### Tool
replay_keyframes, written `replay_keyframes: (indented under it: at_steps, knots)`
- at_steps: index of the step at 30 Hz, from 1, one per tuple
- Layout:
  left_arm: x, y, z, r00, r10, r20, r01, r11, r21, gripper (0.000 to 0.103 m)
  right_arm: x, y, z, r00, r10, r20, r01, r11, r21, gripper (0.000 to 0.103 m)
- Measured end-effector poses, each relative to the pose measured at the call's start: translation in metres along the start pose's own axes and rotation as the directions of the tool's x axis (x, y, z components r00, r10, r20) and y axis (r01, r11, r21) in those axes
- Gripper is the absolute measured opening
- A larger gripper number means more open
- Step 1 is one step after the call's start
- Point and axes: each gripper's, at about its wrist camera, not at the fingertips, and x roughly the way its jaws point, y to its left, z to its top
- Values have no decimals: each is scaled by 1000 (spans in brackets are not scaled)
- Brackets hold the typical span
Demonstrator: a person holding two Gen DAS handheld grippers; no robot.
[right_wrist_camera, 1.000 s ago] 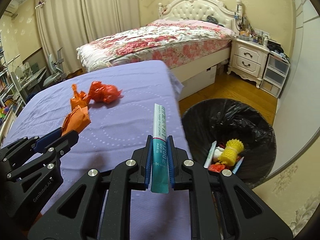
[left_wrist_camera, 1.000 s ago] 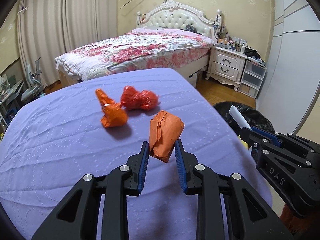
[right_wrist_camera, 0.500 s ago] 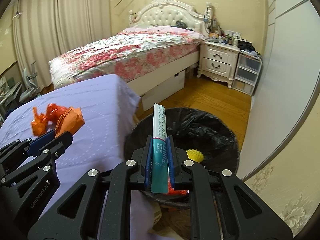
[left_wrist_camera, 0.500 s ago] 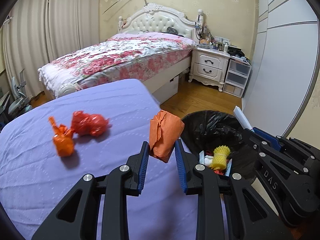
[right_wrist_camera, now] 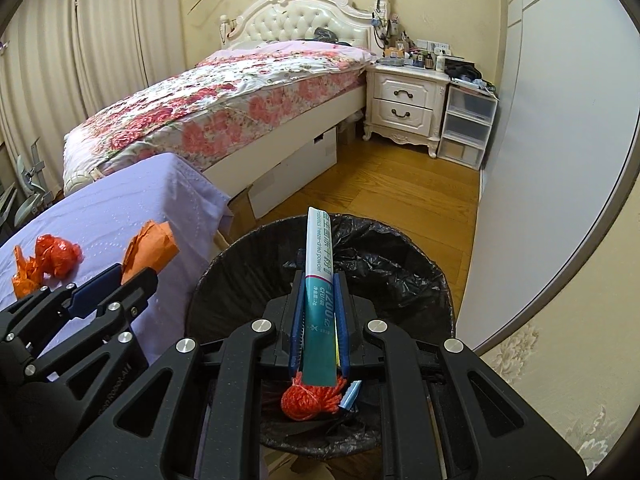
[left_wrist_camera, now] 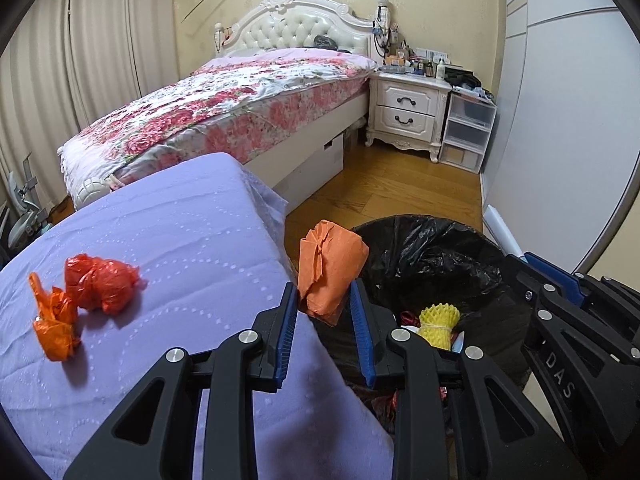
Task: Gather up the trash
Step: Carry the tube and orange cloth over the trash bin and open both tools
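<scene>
The left tool [left_wrist_camera: 324, 312], angled down, clamps an orange wad [left_wrist_camera: 330, 268] past the worktop [left_wrist_camera: 180, 232] edge; right tool [right_wrist_camera: 319, 312] grips a sachet [right_wrist_camera: 318, 280] over the bin [right_wrist_camera: 400, 256] (open floor beyond).

Both wrist cameras look forward and downward from close above the black-lined bin [left_wrist_camera: 436, 264] [right_wrist_camera: 400, 264], the left from beside its table edge, the right directly over it, both sharing the bed [left_wrist_camera: 240, 96] [right_wrist_camera: 240, 96] beyond.
</scene>
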Motion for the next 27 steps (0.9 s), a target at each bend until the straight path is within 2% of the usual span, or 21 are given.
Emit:
replay_keyframes:
  at_steps: [7,16,20,23,25,27]
  knots:
    - [18,-3,10,999,-2,-35,1,1000,-11,28,14,-13,3,1000,-13,-11,14,999,36,14]
    - [20,-9,10,999,5,-44,-4,1000,8,31,21,-21,0,999,-25,-27,26,998,58,15]
    - [18,-9,11,999,10,-34,-10,1000,6,46,20,-23,1,999,-30,-22,32,997,67,17]
    - [15,-9,11,1000,14,-25,-14,1000,11,58,18,-26,1,999,-46,-9,47,996,78,36]
    - [13,-8,11,1000,19,-18,-18,1000,8,66,17,-28,1,998,-55,-5,55,995,85,38]
    - [12,-8,11,1000,23,-12,-23,1000,2,71,16,-30,1,998,-65,-2,65,994,93,46]
